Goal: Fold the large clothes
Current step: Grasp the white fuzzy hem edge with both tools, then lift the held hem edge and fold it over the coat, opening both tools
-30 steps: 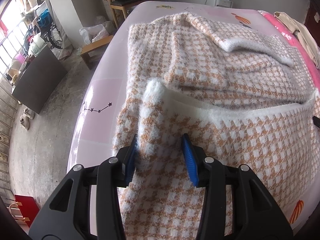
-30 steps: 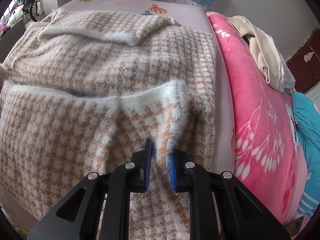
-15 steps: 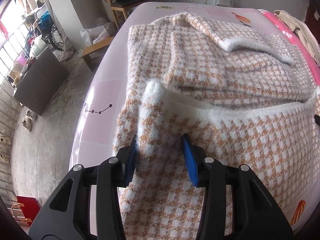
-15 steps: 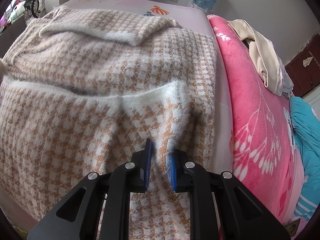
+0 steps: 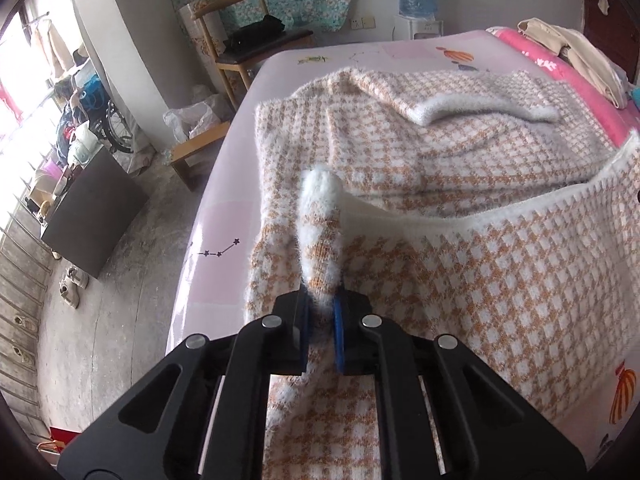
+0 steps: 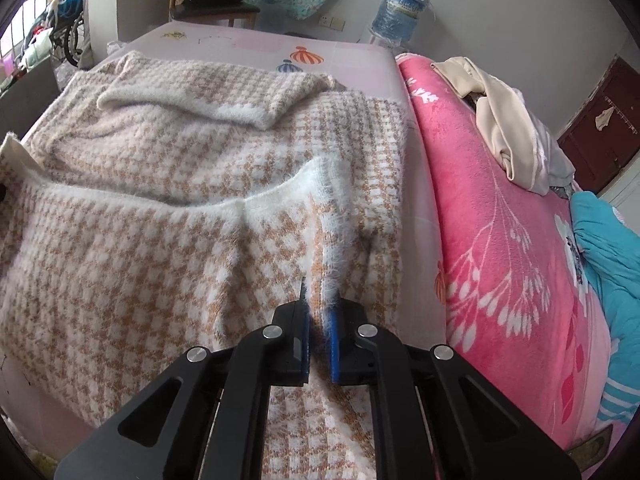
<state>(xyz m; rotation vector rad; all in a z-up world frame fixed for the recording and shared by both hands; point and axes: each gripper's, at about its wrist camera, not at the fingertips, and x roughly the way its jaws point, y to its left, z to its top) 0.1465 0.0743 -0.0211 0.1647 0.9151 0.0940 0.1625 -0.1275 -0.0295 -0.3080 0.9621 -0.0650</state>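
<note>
Both grippers have clamped and lifted since the earlier frames. Left wrist view: the left gripper (image 5: 320, 320), low centre, has its jaws pinched tight on the white-trimmed hem of the checked sweater (image 5: 460, 184), which spreads across the pink bedsheet (image 5: 224, 216) toward the upper right. Right wrist view: the right gripper (image 6: 319, 322), low centre, has its jaws squeezed shut on the sweater's other hem corner, raised mid-frame beside the pink blanket (image 6: 500, 240).

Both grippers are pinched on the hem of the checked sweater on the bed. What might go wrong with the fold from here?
1. The left gripper and right gripper each hold only a narrow bunch of the fluffy sweater; the thick knit might slip out as it is lifted.
2. The hem sags between the two grips, so the fold may land crooked.
3. The sleeve lies loosely across the body and could shift under the folded layer.
</note>
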